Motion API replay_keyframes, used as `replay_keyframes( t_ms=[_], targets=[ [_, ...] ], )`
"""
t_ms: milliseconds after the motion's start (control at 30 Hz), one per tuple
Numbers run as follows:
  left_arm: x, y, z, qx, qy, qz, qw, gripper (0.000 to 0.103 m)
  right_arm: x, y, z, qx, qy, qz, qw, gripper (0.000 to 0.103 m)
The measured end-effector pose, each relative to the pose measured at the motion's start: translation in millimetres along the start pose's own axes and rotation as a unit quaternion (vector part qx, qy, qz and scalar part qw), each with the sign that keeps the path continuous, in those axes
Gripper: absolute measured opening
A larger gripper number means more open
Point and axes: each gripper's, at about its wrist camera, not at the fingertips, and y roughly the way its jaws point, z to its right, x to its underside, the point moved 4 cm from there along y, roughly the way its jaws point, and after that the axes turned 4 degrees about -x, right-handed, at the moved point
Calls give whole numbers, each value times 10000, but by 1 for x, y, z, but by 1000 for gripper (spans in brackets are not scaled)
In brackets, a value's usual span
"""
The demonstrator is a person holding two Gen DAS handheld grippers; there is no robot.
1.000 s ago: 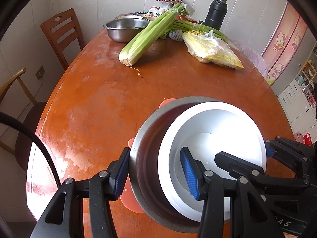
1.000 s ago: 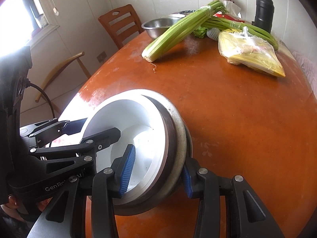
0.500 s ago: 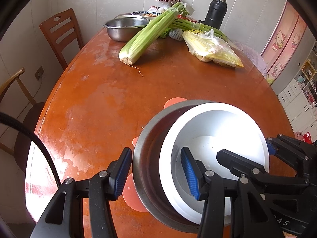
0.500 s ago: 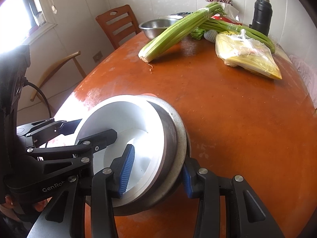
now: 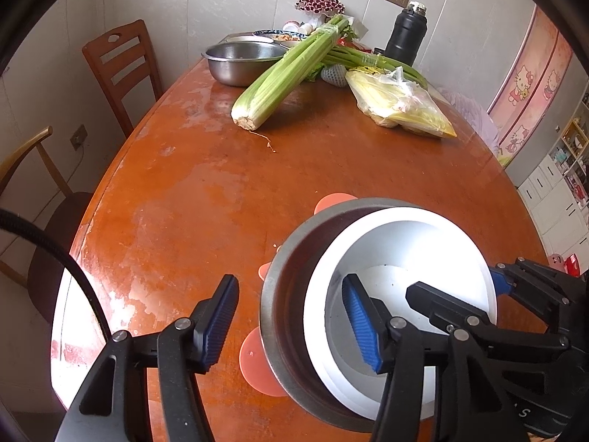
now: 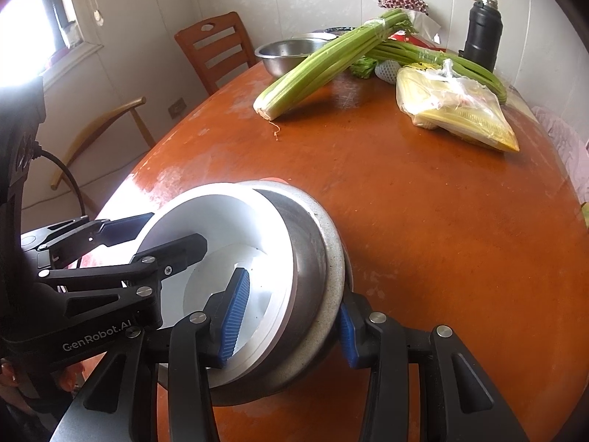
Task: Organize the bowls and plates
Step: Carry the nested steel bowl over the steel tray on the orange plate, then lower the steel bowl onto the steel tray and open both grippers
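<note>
celery [image 5: 283, 77], flask [image 5: 406, 35], bagged corn [image 5: 401, 105]

orange plate [image 5: 257, 362] mostly hidden under bowls, chair [image 5: 33, 169] cut off

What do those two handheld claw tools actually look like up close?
Both grippers, left and right, are matte black linkages with silver rivets and ribbed blue pads. The left one's body carries white lettering, "GenRobot.AI", and a black cable trails from it.
</note>
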Motion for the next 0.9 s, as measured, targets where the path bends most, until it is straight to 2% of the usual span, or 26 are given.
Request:
replay_keyframes(
  t_ms=[200,367,900],
  targets=[
    [-1,-6,-4,7,-63,109,9999,61,0,-1,-2,89,-20,52,9999,46],
    [-2,-14,-12,51,-231,255,9994,70,0,-2,-4,167,-14,94,9998,48],
    [1,-29,-23,-146,-364,437,9983,71,0,-7,-8,357,5,303,9989,52]
  ],
)
